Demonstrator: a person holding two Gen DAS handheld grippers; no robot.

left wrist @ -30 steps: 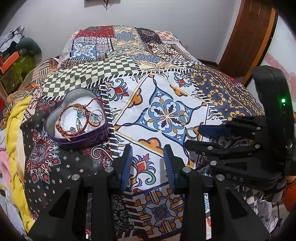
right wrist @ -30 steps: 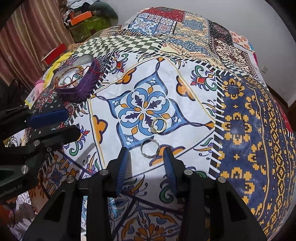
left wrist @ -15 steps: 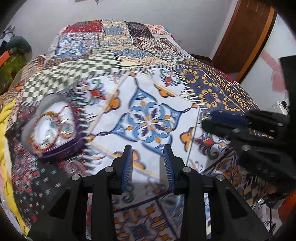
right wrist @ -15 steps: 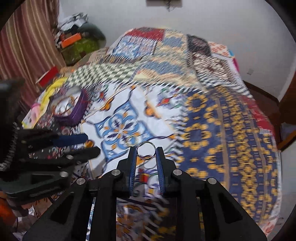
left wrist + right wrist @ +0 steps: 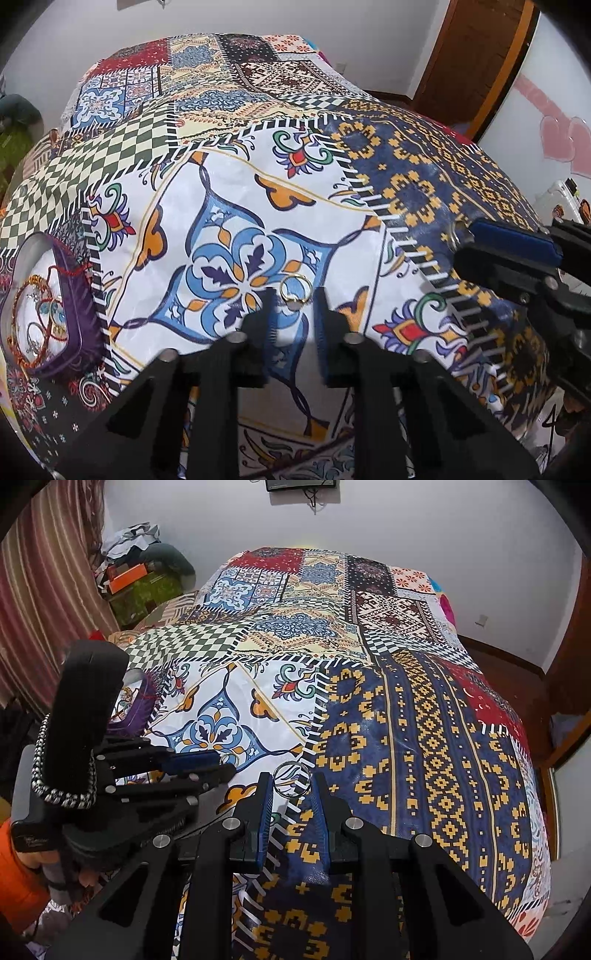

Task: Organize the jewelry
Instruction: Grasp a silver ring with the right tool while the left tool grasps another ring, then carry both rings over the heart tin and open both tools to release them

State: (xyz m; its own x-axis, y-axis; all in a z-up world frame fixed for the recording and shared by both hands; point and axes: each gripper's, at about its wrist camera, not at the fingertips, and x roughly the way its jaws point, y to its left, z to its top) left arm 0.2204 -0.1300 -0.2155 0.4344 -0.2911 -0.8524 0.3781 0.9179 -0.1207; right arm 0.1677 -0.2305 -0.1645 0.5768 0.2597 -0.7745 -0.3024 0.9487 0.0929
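Observation:
A gold ring [image 5: 295, 293] lies flat on the white and blue patch of the bedspread [image 5: 229, 206]. My left gripper [image 5: 293, 314] is open, its blurred fingertips close on either side of that ring with slim gaps. My right gripper [image 5: 291, 794] is shut on a silver ring [image 5: 291, 779], held upright between its blue pads above the bed. The left wrist view shows the right gripper [image 5: 461, 245] at the right with the silver ring's edge [image 5: 453, 236]. A purple heart-shaped tin [image 5: 79, 314] with bracelets inside sits at the far left, partly hidden [image 5: 136, 709] behind the left gripper [image 5: 221, 764].
The patchwork bedspread covers the whole bed. Striped curtains [image 5: 44, 602] and a pile of clothes and boxes [image 5: 140, 576] stand beyond the left side. A wooden door [image 5: 476, 62] is at the far right. A person's hand in an orange sleeve [image 5: 22, 871] holds the left gripper.
My left gripper moved right and forward from near the tin to the gold ring, and its fingers drew closer together. My right gripper shut on the silver ring and lifted it off the bed.

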